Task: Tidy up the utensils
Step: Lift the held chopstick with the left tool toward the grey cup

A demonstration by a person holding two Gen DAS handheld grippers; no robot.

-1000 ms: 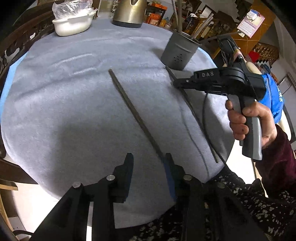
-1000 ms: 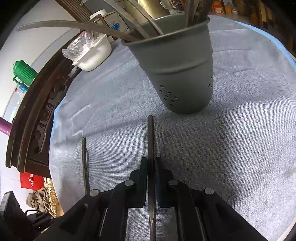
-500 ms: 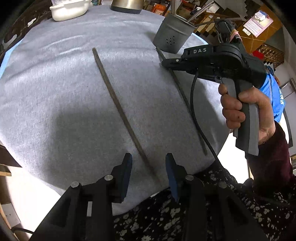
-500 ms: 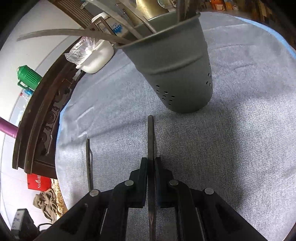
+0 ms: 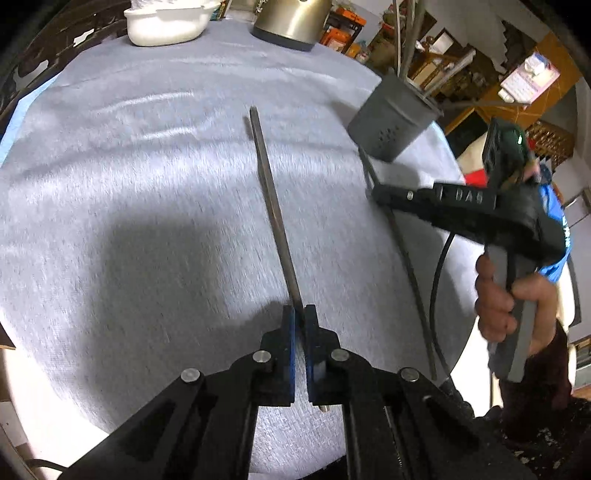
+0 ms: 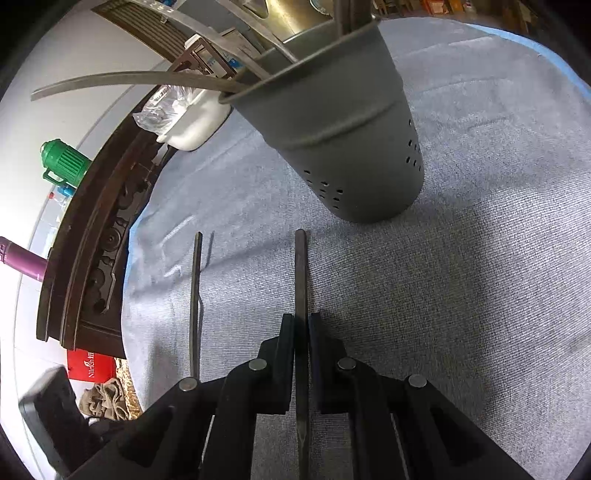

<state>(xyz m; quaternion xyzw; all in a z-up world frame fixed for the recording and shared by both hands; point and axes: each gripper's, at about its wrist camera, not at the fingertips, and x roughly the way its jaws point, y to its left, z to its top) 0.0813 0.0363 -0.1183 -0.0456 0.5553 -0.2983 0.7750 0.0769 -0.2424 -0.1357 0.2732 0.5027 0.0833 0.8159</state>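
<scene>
Two long dark metal chopsticks lie on the grey-blue table cloth (image 5: 147,184). My left gripper (image 5: 299,314) is closing its jaws on the near end of the left chopstick (image 5: 275,214), and the blue pads press on it. The right gripper (image 6: 301,321) is shut on the other chopstick (image 6: 301,273), whose far tip stops just short of the grey perforated utensil holder (image 6: 343,140). That holder (image 5: 395,122) holds several utensils. In the left wrist view the right gripper (image 5: 376,192) sits over its chopstick (image 5: 410,266). The left chopstick (image 6: 195,295) also shows in the right wrist view.
A white dish (image 5: 166,26) with a plastic bag and a metal kettle (image 5: 291,18) stand at the table's far edge. A person's hand (image 5: 506,302) grips the right tool. Dark carved wooden furniture (image 6: 92,258) and a green flask (image 6: 64,164) are beyond the table.
My left gripper has come up to the near end of the left chopstick and its jaws have gone from open to shut on it. The right gripper keeps its hold.
</scene>
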